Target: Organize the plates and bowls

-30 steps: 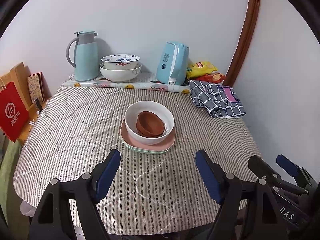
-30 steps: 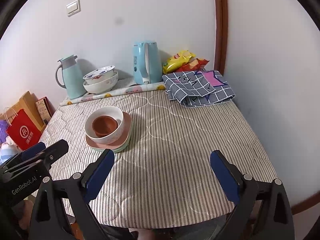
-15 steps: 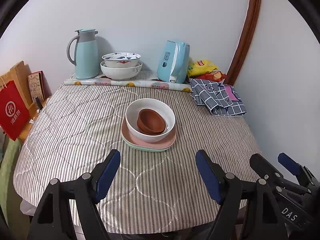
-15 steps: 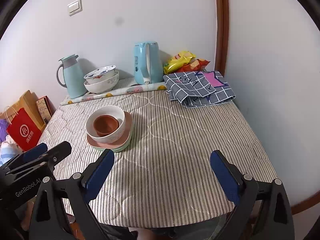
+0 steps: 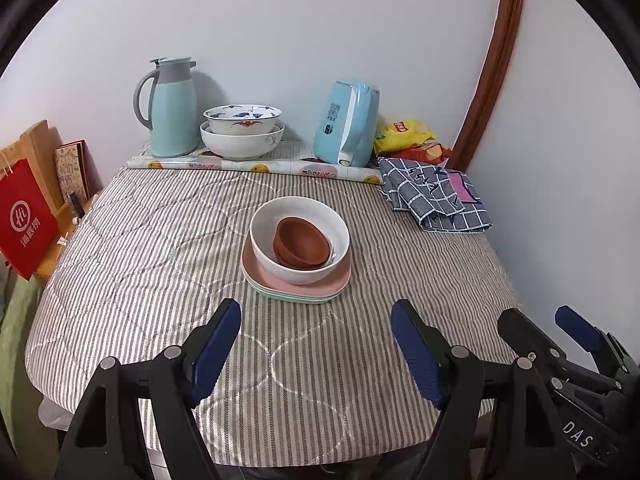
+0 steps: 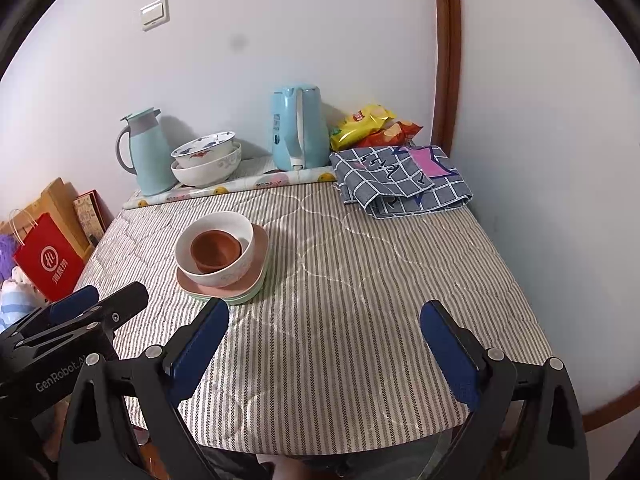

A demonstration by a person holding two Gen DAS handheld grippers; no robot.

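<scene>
In the middle of the striped table stands one stack. A tilted brown bowl (image 5: 301, 240) lies inside a white bowl (image 5: 264, 248), on a pink plate (image 5: 340, 278) over a pale green plate (image 5: 296, 299). The right wrist view shows the same brown bowl (image 6: 216, 249), white bowl (image 6: 224, 276) and pink plate (image 6: 262, 246). My left gripper (image 5: 314, 314) hangs open near the front edge, short of the stack, holding nothing. My right gripper (image 6: 324, 314) is open and empty, to the right of the stack. Each gripper shows in the other's view: right gripper (image 5: 536, 316), left gripper (image 6: 112, 294).
Two nested patterned bowls (image 5: 242, 138) sit at the back beside a blue jug (image 5: 170, 120) and a blue kettle (image 5: 348, 128). Snack bags (image 5: 404, 132) and a folded checked cloth (image 5: 432, 196) fill the back right corner. A red bag (image 5: 24, 216) stands off the left edge.
</scene>
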